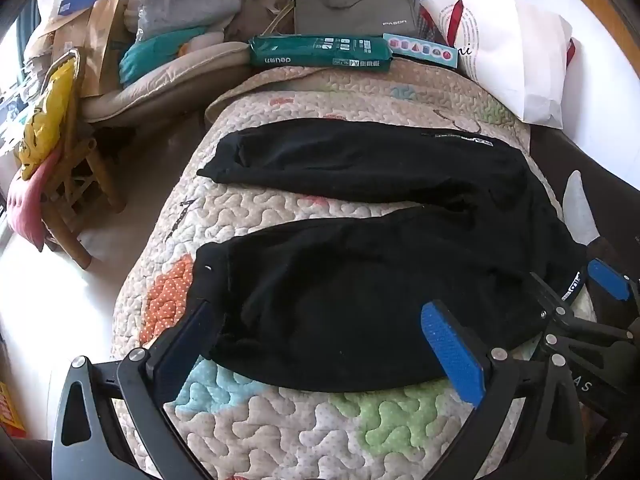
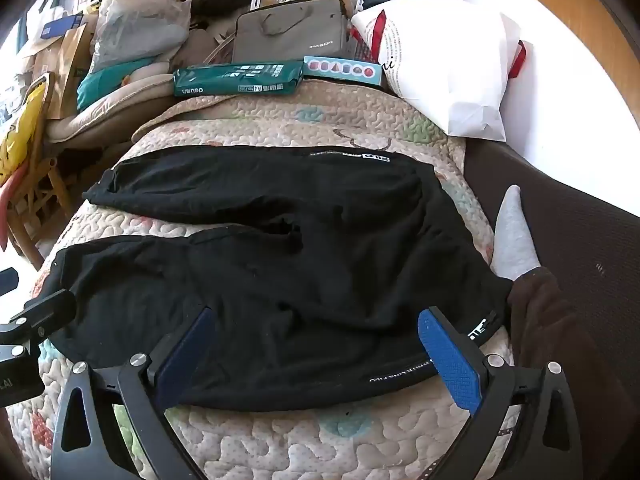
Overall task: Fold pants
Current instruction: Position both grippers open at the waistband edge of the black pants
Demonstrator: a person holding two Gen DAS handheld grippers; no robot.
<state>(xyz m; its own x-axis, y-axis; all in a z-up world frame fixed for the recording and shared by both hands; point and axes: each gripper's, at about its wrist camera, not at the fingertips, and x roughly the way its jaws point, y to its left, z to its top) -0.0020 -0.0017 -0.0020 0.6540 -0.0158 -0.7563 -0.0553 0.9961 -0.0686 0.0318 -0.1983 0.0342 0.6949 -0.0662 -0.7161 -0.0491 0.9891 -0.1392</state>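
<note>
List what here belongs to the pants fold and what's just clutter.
Job:
- black pants, spread flat, legs apart
- quilt under them
- left tongs, open at the near leg
- right tongs, open at the waist end

Clutter:
- green paper pack
- grey laptop bag
- white shopping bag
- yellow bag
- grey sock

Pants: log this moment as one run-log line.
pants: flat on quilt, legs apart, unfolded | left claw: open over near leg | right claw: open near waistband
</note>
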